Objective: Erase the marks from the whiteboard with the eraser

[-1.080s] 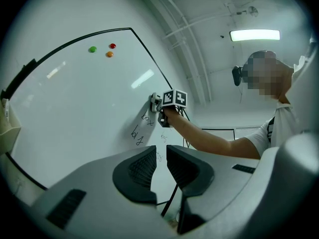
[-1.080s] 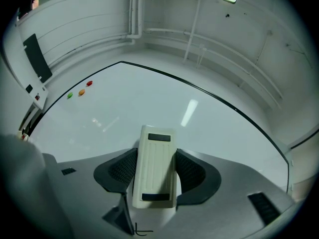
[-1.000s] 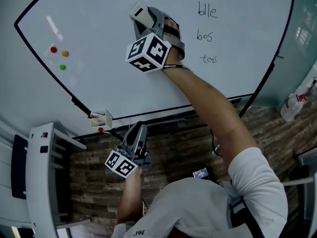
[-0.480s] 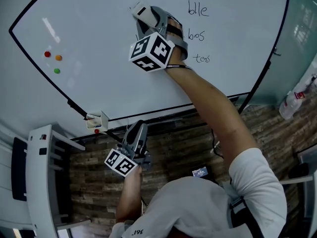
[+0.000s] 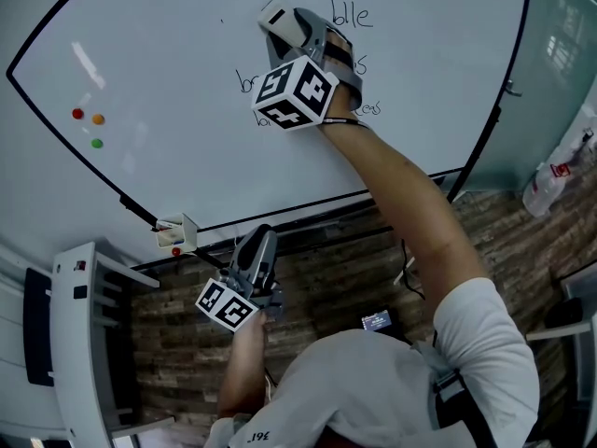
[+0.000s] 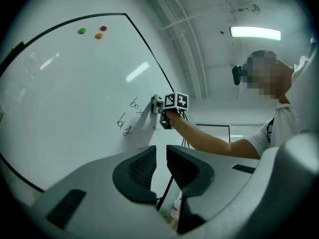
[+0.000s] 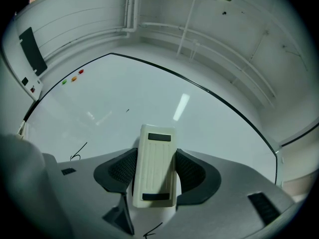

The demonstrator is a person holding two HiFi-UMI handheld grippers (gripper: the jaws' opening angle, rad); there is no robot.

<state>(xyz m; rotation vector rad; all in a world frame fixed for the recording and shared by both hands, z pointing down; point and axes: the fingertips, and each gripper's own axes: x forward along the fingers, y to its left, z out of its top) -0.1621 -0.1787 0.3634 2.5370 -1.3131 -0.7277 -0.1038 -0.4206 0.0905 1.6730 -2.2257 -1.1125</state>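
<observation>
The whiteboard (image 5: 187, 82) fills the upper head view. My right gripper (image 5: 297, 28) is shut on a cream eraser (image 5: 276, 17), which it holds against the board just left of the handwritten "blle" (image 5: 351, 14). More black writing (image 5: 247, 82) shows left of the marker cube, and other words are partly hidden behind the hand. In the right gripper view the eraser (image 7: 155, 163) stands upright between the pads, right gripper (image 7: 155, 171). My left gripper (image 5: 261, 243) hangs low below the board, jaws nearly together with nothing in them, left gripper (image 6: 161, 163).
Red, orange and green magnets (image 5: 89, 124) sit at the board's left. A small holder (image 5: 175, 231) hangs on the lower frame. A white chair (image 5: 84, 343) stands at lower left, a spray bottle (image 5: 546, 180) at the right. The floor is wood-patterned.
The right gripper has slid the eraser rightward along the board toward "blle", now covering the words below it. Writing to its left has come into view. The left gripper has stayed put.
</observation>
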